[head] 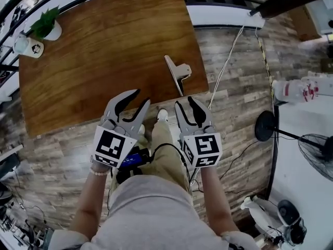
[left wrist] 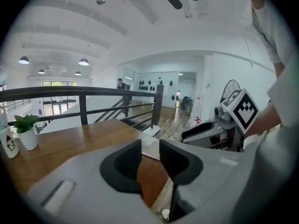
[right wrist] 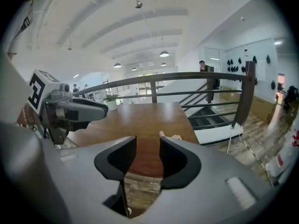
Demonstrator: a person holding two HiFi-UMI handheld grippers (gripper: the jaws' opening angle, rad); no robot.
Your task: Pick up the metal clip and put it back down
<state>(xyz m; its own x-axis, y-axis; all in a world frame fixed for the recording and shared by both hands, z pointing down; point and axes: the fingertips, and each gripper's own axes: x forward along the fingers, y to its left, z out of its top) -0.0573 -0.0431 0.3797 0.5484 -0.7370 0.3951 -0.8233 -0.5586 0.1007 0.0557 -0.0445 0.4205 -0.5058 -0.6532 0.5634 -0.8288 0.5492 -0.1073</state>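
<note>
Near table (head: 104,51) edge, left tongs (head: 141,97), right tongs (head: 184,101) ajar, apparently empty

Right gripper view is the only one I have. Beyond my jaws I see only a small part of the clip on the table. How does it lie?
Observer: In the head view the clip lies near the right front corner of the table, its long blade pointing toward the front edge.
Operator: Is the left hand-held gripper free?
Observer: Yes. In its own view the left hand-held gripper has its jaws apart with nothing between them.
</note>
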